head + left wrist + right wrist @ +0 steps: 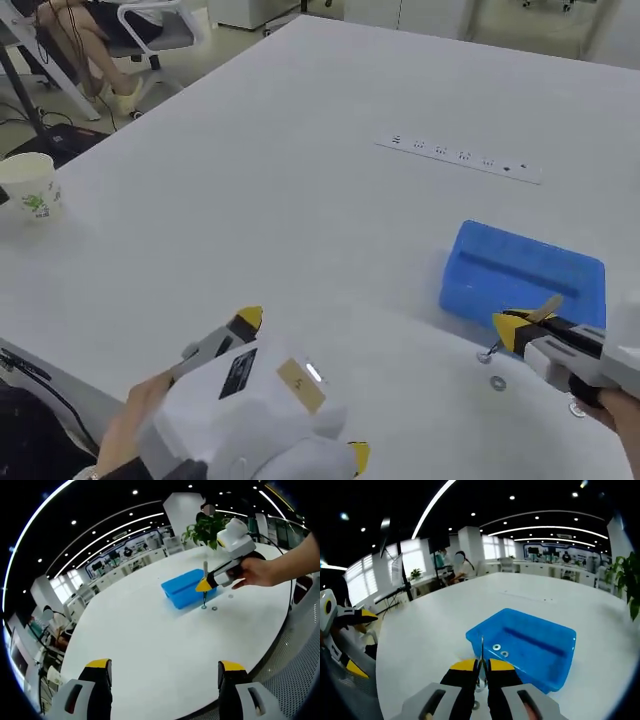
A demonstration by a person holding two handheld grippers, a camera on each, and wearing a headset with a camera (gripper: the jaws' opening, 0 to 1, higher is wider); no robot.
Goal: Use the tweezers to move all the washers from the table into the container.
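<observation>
Washers of small silvery metal [496,646], two of them, lie inside the blue rectangular plastic container [540,660] on the white tabletop [300,200]; loose washers [498,383] sit on the tabletop just beside it; the right hand-held gripper [481,664], jaws narrow, clamps thin metal tweezers [481,650]; the left hand-held gripper [165,666] gapes wide, holding nothing; the green print on the white paper cup [30,185] is too small to read.

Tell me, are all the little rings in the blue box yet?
Not yet. Done: two washers lie in the blue container. In hand: the right gripper holds the tweezers, tips down at a washer on the table. Left: about three table washers beside the container, that one included.
</observation>
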